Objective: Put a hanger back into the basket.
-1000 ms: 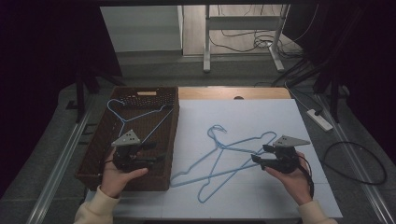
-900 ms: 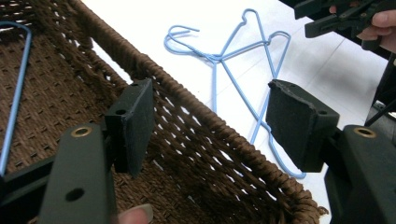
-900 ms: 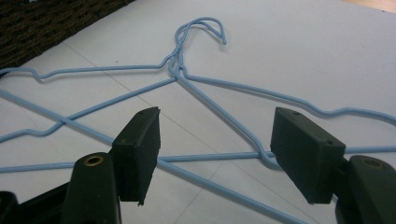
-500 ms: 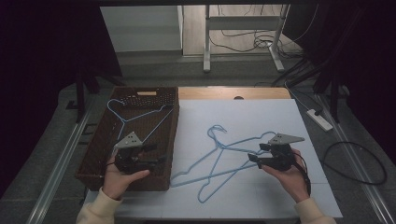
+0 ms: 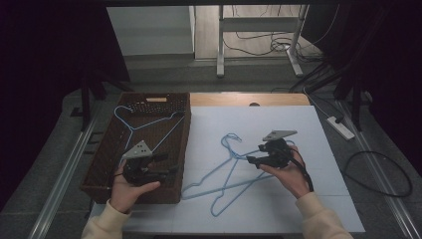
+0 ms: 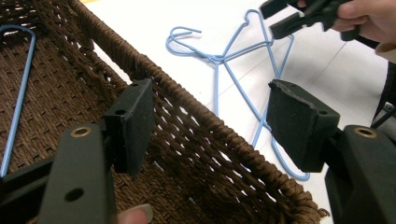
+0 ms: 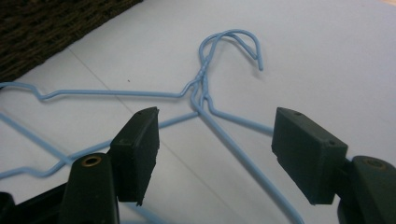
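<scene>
Blue wire hangers (image 7: 205,100) between wide-apart fingers (image 7: 137,149) of right gripper (image 5: 256,160)

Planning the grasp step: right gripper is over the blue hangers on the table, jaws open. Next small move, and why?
Probably lower the right gripper so its open jaws straddle the wire just below the twisted neck of the blue hangers, then close. The wire already runs between the jaws, untouched, and the hangers lie flat on the white sheet beside the basket.

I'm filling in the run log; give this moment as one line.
left gripper: open, over basket | right gripper: open, above hangers on table | hanger in basket: untouched
</scene>
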A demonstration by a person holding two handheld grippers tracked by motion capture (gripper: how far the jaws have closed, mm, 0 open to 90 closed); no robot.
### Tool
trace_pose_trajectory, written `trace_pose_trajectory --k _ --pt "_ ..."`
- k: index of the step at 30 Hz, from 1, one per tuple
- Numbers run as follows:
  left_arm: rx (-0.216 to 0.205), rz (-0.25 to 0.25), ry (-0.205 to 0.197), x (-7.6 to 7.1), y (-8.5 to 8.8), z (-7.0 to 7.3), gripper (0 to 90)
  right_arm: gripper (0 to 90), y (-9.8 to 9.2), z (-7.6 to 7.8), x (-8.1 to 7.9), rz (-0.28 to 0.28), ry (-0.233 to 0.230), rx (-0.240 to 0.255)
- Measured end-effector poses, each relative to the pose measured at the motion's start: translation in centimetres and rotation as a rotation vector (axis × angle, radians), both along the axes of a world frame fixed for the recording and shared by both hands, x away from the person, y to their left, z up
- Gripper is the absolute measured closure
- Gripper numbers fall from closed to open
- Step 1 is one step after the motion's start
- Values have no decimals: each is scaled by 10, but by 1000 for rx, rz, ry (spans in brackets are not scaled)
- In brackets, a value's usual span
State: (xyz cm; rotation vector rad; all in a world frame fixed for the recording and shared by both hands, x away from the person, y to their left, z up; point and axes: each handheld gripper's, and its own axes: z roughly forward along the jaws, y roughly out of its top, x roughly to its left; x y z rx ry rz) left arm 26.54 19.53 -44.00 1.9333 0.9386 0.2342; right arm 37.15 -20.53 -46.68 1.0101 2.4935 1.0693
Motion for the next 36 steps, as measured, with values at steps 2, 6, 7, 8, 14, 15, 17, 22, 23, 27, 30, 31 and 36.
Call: trace_pose_trajectory --k 2,6,7,8,14,15,17,22,23,27,30,31,36 --pt "1 1 1 0 0 0 330 330 11 -3 9 5 18 -8" --pt "2 3 3 0 0 -1 330 355 29 -8 23 9 44 -24" --pt "2 3 3 0 0 -1 330 359 31 -9 26 11 48 -29" --pt "3 3 4 0 0 -2 331 364 35 -11 30 9 54 -33" --pt "7 5 7 0 1 -3 329 374 50 -21 48 -9 83 -37" --pt "6 6 7 0 1 -3 329 374 52 -22 50 -11 86 -37" --pt "7 6 8 0 1 -3 329 376 56 -24 55 -16 90 -43" --pt "8 6 10 0 1 -3 328 399 64 -30 66 -34 105 -44" --pt "9 6 11 0 1 -3 328 407 65 -31 68 -35 106 -44" --pt "10 6 12 0 1 -3 326 442 70 -34 74 -31 118 -43" --pt "13 6 14 0 1 -3 323 466 73 -36 77 -28 131 -38" --pt "13 6 14 0 1 -3 323 485 74 -37 78 -26 136 -39" --pt "14 7 14 1 1 -4 322 533 78 -41 82 -36 152 -42"
